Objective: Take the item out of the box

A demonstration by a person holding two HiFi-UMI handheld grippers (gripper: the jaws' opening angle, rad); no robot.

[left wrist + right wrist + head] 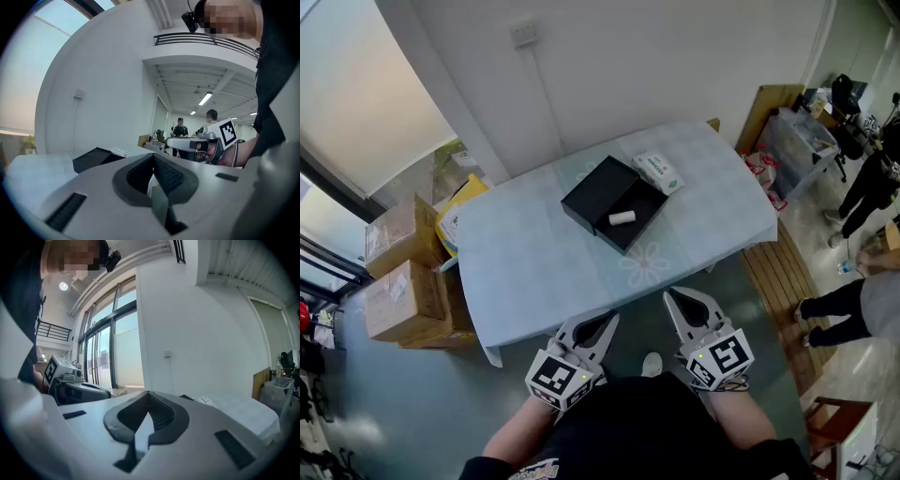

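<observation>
A black box (602, 191) lies open in the middle of the table (525, 262), which is covered in a pale blue cloth. A small white cylinder (622, 217) rests in the box's right half. Both grippers hang off the table's near edge, well short of the box. My left gripper (610, 320) is shut and holds nothing, with its jaws meeting at the tips (153, 155). My right gripper (671, 294) is likewise shut and empty, its jaws closed to a point (149, 393). In the left gripper view the black box (92, 157) shows side-on beyond the jaws.
A white packet (658, 172) lies on the table just behind the box. Cardboard boxes (401, 274) are stacked on the floor at the left. At the right are a wooden slatted board (780, 274), a plastic bin (800, 142) and standing people (872, 183).
</observation>
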